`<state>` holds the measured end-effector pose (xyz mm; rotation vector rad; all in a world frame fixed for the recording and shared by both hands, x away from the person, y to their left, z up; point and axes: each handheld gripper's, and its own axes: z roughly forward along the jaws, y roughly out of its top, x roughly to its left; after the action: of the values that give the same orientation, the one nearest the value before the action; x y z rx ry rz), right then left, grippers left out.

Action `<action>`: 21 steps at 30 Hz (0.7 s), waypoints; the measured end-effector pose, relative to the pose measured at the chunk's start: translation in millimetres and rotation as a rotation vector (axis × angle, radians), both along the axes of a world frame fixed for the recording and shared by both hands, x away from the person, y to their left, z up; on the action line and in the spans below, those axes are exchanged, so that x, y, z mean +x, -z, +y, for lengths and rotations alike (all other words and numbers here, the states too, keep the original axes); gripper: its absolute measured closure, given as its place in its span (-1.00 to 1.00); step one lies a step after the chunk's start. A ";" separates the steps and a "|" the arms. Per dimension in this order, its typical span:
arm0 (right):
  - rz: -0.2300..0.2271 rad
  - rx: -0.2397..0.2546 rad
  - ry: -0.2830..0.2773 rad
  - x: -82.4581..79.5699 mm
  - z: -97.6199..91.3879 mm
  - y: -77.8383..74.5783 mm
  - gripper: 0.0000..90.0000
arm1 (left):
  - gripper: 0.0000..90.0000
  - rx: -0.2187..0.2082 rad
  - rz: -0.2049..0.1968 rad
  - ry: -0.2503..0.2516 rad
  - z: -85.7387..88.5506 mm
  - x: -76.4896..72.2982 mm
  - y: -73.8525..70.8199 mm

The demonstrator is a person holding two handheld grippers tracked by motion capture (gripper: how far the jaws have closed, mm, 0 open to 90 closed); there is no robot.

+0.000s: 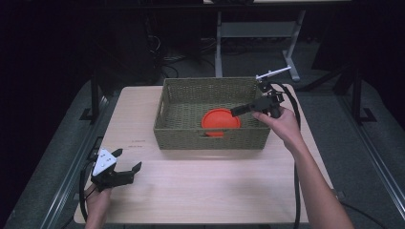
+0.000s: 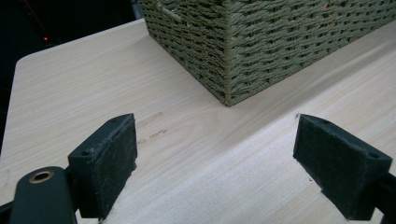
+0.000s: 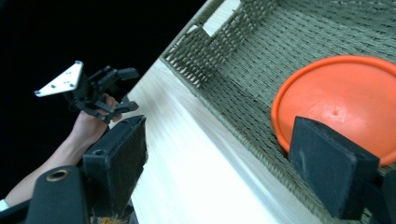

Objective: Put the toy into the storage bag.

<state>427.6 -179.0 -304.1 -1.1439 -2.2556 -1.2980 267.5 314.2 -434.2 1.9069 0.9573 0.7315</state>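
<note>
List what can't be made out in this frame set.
- High view: near edge of the orange disc is hidden by the basket front wall.
- High view: right claw tips are too small and dark to judge their gap.
- Right gripper view: disc's lower part is covered by a pad.
- Left gripper view: basket is cut off at the top edge.

The left gripper [image 2: 215, 163] hangs over the pale wooden table [image 2: 79, 84] with its two black jaws wide apart, one at seven o'clock and the other at four o'clock, nothing between them but bare wood. A woven green basket [image 2: 261, 42] stands at one o'clock, its near corner pointing toward the jaws and well apart from them. Faint dark scuffs [image 2: 152, 128] mark the tabletop just beside the seven o'clock jaw.
</note>
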 end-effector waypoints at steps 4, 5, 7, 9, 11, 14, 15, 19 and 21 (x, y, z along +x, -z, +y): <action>-0.039 0.041 -0.011 -14.3 -13.0 3.1 -0.58 | -0.71 -0.003 0.015 0.009 -1.0 1.4 1.3; -0.051 0.031 -0.012 -16.0 -12.5 4.2 -0.58 | -0.71 0.000 0.018 0.009 -1.8 1.3 1.0; -0.050 0.007 -0.029 -18.1 -11.1 5.7 -0.60 | -0.71 0.008 0.016 0.006 -1.8 1.4 0.8; -0.051 0.002 -0.056 -26.0 -8.6 8.5 -0.61 | -0.71 0.011 0.014 0.002 -2.1 1.4 1.0; -0.063 -0.003 -0.062 -32.0 -7.8 9.1 -0.61 | -0.71 0.008 0.018 0.005 -1.9 1.7 1.4; -0.064 0.023 -0.080 -42.0 -7.6 9.1 -0.64 | -0.71 0.003 0.019 0.009 -1.6 1.2 1.4; -0.068 0.020 -0.091 -44.8 -7.6 9.3 -0.64 | -0.71 0.004 0.017 0.008 -1.8 1.5 1.7; -0.071 0.031 -0.115 -53.8 -7.5 11.8 -0.65 | -0.71 0.000 0.023 0.012 -2.1 1.4 1.6; -0.067 0.035 -0.113 -56.0 -8.1 12.8 -0.66 | -0.71 0.000 0.021 0.011 -2.0 1.2 1.3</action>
<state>371.6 -187.1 -316.9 -0.9602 -2.2994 -1.3439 268.7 312.2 -435.5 1.9219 0.9592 0.7063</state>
